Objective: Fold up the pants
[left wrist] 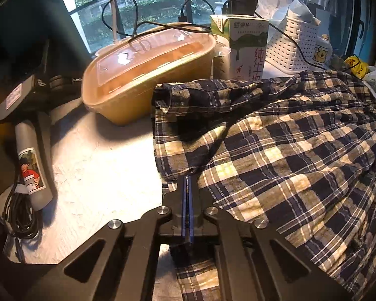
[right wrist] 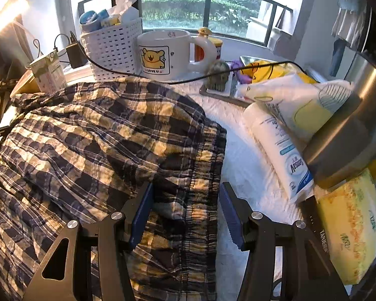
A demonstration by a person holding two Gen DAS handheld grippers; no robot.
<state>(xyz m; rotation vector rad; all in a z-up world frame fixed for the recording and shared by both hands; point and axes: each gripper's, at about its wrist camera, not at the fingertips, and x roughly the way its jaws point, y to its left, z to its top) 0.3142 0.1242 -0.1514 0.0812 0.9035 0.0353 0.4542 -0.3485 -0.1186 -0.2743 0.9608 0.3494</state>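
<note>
The plaid pants (left wrist: 288, 150) lie bunched on the white table, blue, cream and dark checks. In the left wrist view my left gripper (left wrist: 188, 178) is shut on a fold of the pants at their near left edge. In the right wrist view the pants (right wrist: 100, 138) fill the left half, with the elastic waistband (right wrist: 203, 188) running down the middle. My right gripper (right wrist: 185, 193) is open, its blue-padded jaws straddling the waistband, one on each side of it.
A lidded tan food container (left wrist: 148, 75), a milk carton (left wrist: 248, 47) and a white basket (left wrist: 293, 42) stand behind the pants. A bear mug (right wrist: 163, 55), tissue packs (right wrist: 283, 155) (right wrist: 351, 230) and a metal pot (right wrist: 358, 130) crowd the right. A cabled device (left wrist: 30, 165) lies left.
</note>
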